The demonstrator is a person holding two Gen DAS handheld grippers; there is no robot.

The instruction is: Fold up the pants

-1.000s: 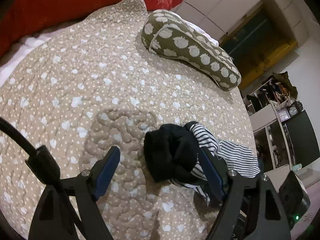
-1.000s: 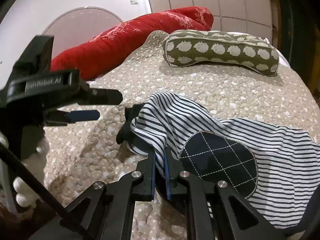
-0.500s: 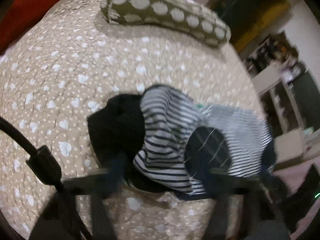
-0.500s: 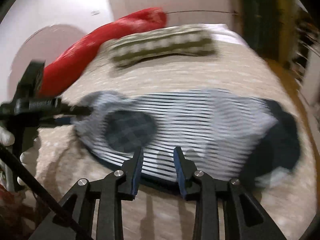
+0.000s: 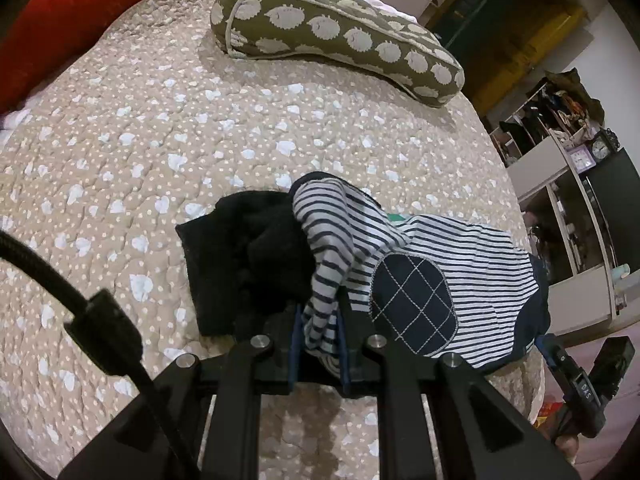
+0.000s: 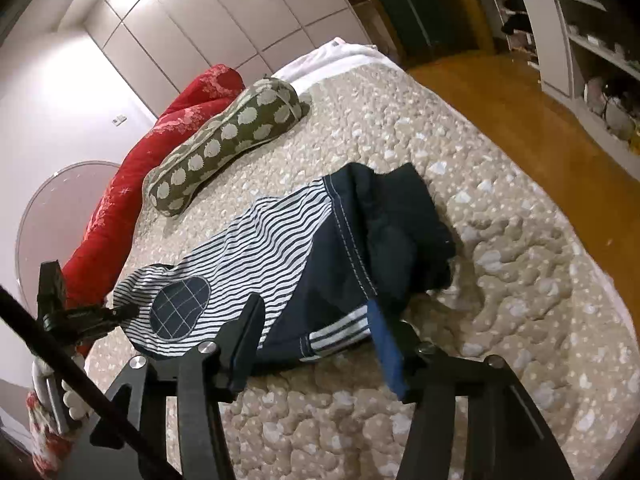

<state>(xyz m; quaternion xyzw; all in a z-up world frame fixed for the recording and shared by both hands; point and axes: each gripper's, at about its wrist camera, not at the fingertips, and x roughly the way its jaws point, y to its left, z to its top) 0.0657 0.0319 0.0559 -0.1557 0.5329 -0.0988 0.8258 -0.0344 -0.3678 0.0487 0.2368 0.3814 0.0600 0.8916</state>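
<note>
— What do the striped pants [image 5: 452, 256] conceal? 
— Their far hem drops behind the quilt [image 5: 160, 128] edge; a green scrap beside them is too small to identify.

— And beyond the pants? 
— Shelf [image 5: 568, 184] clutter is indistinct; the red duvet [image 5: 48, 20] runs off-frame.

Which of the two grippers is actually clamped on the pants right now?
The left gripper: its jaws pinch a bunch of the striped pants. The right gripper stands wide open at the navy end.

Both grippers are black angular frames with silver round screws and blue finger pads [image 6: 386, 350]. A thick black cable [image 5: 48, 276] with a chunky plug runs beside the left gripper [image 5: 318, 346].
</note>
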